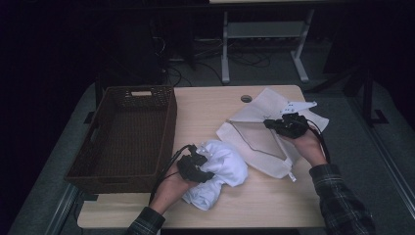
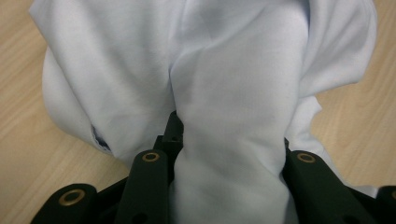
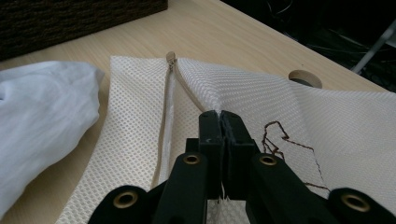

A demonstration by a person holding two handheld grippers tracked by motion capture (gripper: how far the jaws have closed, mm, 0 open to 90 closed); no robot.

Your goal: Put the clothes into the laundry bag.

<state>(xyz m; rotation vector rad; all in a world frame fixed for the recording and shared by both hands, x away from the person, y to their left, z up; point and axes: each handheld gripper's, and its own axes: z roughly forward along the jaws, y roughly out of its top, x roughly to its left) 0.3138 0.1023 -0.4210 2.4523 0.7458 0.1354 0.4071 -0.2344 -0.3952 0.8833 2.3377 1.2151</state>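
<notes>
While the right gripper (image 3: 219,116) pinches the mesh bag's (image 1: 254,139) zipper edge open, the left gripper (image 2: 224,140), clamped on the shirt (image 1: 220,171), holds it beside the bag, not yet inside.

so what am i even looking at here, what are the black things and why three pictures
A person sits at a wooden table, holding a black two-jaw tool in each hand. The high view looks down from above; the other two pictures come from cameras riding on each tool. The left tool grips a crumpled white garment. The right tool is shut on the edge of a cream mesh bag by its open zipper. An empty brown woven basket stands at the left.
</notes>
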